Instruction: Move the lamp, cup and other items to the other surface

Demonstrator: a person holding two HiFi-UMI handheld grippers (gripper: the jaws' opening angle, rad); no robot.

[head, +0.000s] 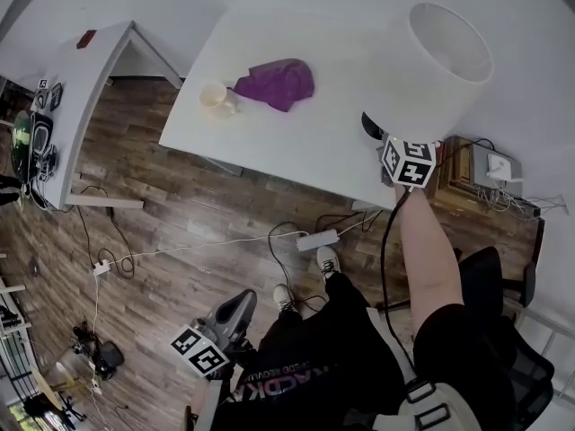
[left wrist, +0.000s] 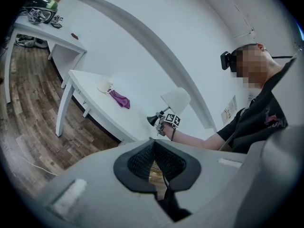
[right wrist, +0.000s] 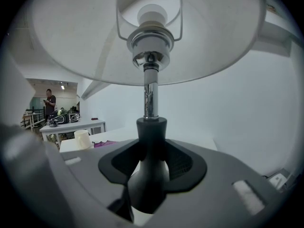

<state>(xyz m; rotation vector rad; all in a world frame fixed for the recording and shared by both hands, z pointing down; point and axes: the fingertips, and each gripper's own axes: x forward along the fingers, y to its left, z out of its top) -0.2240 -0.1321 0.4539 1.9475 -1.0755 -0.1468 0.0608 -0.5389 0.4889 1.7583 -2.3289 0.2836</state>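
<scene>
A lamp with a white shade and a black base stands at the right end of the white table. My right gripper is shut on the lamp's black neck, just under the chrome stem. A cream cup and a purple cloth lie further left on the same table. Both also show in the right gripper view, the cup beside the cloth. My left gripper hangs low over the floor by the person's leg, with its pads together and nothing between them.
A second white table stands to the left with headsets and a small dark item on it. Cables and a power strip lie on the wood floor between the tables. A black chair is at the right. A person stands far off.
</scene>
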